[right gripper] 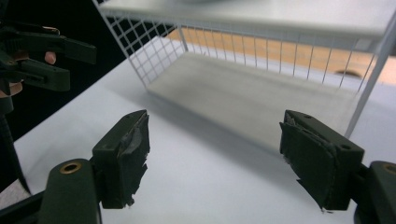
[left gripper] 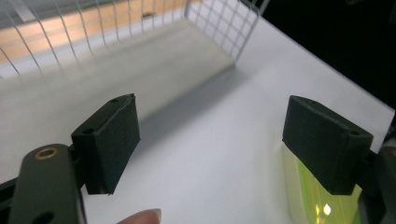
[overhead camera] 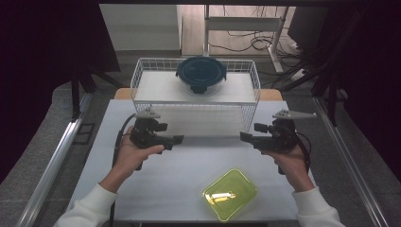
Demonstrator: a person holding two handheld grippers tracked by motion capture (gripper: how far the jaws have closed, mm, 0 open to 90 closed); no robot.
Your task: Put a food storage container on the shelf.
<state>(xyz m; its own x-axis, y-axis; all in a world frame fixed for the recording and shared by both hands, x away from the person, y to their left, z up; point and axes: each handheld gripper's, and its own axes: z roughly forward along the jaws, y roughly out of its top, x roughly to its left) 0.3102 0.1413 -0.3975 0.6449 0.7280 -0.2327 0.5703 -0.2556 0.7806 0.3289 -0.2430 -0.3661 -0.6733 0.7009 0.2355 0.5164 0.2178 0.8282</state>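
Lab or test room, not a home. White desk [overhead camera: 156,175] fenced by bare aluminium rails [overhead camera: 52,161] on a grey floor. Dark curtains [overhead camera: 42,71] hang at both sides. Beyond, loose cables [overhead camera: 246,42] trail across the floor around a metal-framed stand [overhead camera: 246,23].

No legible text or labels anywhere.

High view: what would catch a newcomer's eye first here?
Likely the yellow-green container, bright against the white table at its near edge. Next, the dark round lidded container on top of the white wire rack at the far side. Below the rack, the left gripper and right gripper face each other, both open.
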